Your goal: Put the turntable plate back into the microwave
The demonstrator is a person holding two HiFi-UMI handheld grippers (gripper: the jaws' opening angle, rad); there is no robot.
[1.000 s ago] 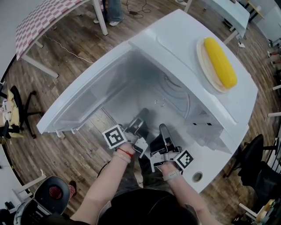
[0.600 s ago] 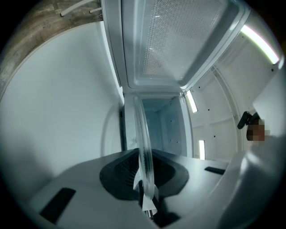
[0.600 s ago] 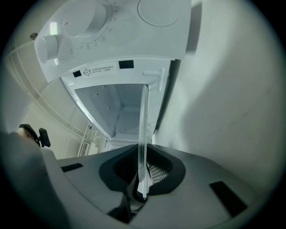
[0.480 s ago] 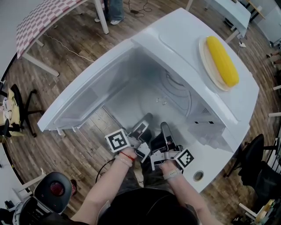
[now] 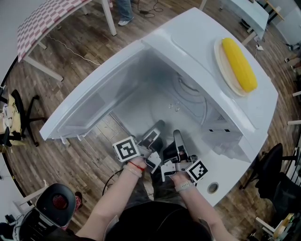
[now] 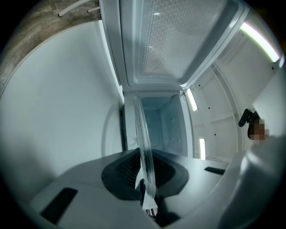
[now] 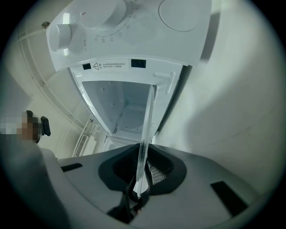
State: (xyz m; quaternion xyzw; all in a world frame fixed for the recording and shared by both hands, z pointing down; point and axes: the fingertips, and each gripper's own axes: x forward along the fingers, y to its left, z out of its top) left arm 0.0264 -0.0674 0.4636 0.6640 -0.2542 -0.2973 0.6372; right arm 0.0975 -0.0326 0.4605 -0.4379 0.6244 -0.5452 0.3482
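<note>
The clear glass turntable plate (image 5: 188,101) lies partly inside the cavity of the white microwave (image 5: 188,37), whose door (image 5: 94,101) hangs open to the left. My left gripper (image 5: 157,128) and right gripper (image 5: 178,137) are both shut on the plate's near rim, side by side at the cavity mouth. In the left gripper view the plate (image 6: 144,138) shows edge-on, running from the left gripper (image 6: 146,181) into the cavity. The right gripper view shows the same thin plate edge (image 7: 145,129) pinched in the right gripper (image 7: 140,172), below the control knobs (image 7: 60,36).
A yellow corn cob (image 5: 240,63) on a pale dish rests on top of the microwave. A checkered table (image 5: 47,19) stands at the far left, with office chairs (image 5: 21,117) and a stool (image 5: 56,204) on the wooden floor. A person's legs (image 5: 123,12) are at the top edge.
Both grippers and the plate have shifted only slightly toward the cavity. Both holds on the rim are unchanged.
</note>
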